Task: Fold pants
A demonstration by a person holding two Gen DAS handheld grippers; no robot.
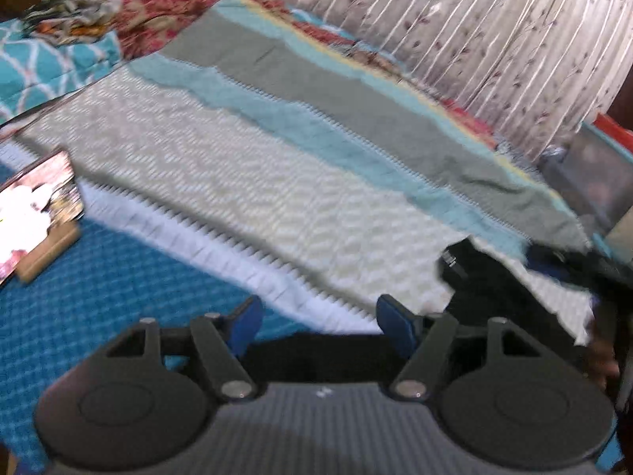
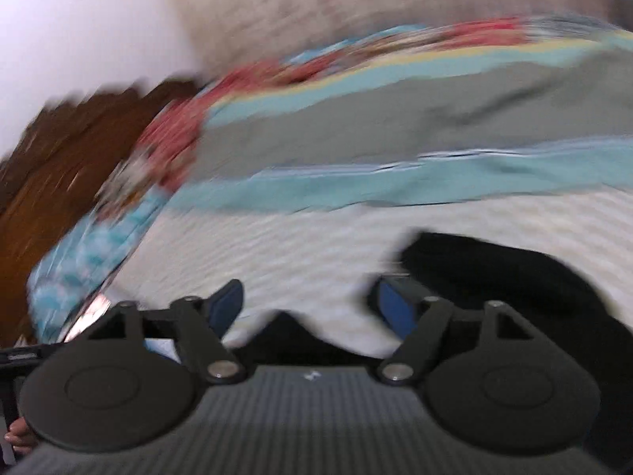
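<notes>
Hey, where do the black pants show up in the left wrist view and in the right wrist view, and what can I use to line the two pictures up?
Left wrist view: the black pants lie at lower right on the white blanket, beyond the right fingertip.
Right wrist view: the black pants fill the lower right, behind the right finger.
Shared landmark: the gray stripe of the bedspread, bordered in light blue.

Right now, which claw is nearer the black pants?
Right. The right claw is open with the black pants right beside its right finger. The left claw is open, the pants farther off to its right.
</notes>
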